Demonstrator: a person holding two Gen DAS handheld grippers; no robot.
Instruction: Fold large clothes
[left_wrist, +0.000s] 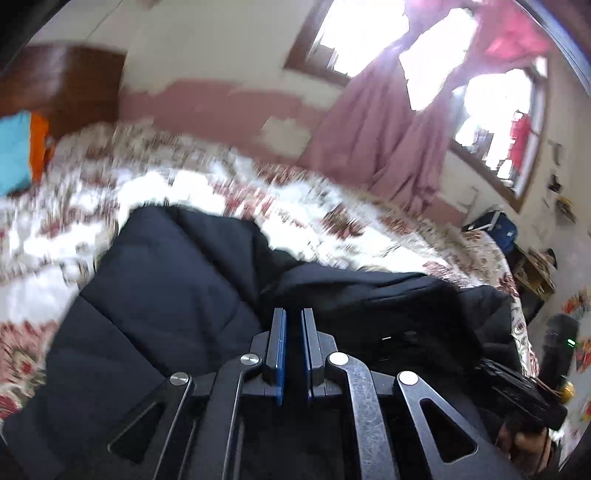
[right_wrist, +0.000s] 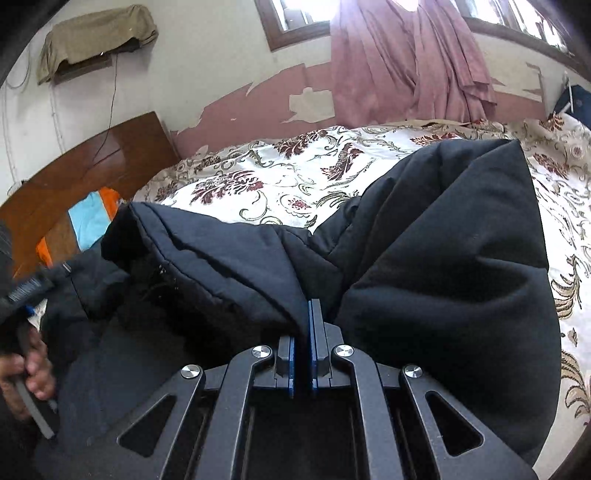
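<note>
On the bed: a dark padded jacket (right_wrist: 424, 258) lies bunched across the floral bedspread (right_wrist: 280, 177), covering most of the near side.
Jacket: navy-black, quilted; in the right wrist view one thick fold rises toward the far right of the bed, and another runs left toward the headboard (right_wrist: 74, 166).
Right gripper (right_wrist: 309, 314): jaws pressed together with blue pads almost meeting; jacket fabric gathers into a pinch right at the fingertips, so it has hold of a fold of the jacket.
Left gripper (left_wrist: 293, 321): jaws nearly together, a thin dark gap between the blue pads; it sits over the jacket, but whether cloth is caught in that gap I cannot tell.
Left hand (right_wrist: 26, 369): seen at the left edge of the right wrist view, wrapped round its gripper's handle, beside the jacket's near-left part.
Right hand (left_wrist: 524, 439): partly visible at the lower right edge of the left wrist view, behind its gripper's dark body.
Bedspread: white with maroon and olive flowers; blurred in the left wrist view, sharp in the right.
Headboard: brown wood at the head of the bed, with a blue and orange cloth (right_wrist: 92, 218) against it.
Far wall: pink curtain (right_wrist: 406, 62) hanging below a bright window (left_wrist: 369, 33); paint is peeling along the pink band above the bed's far edge.
Shelf (right_wrist: 96, 40): high on the wall above the headboard, draped with a tan cloth.
</note>
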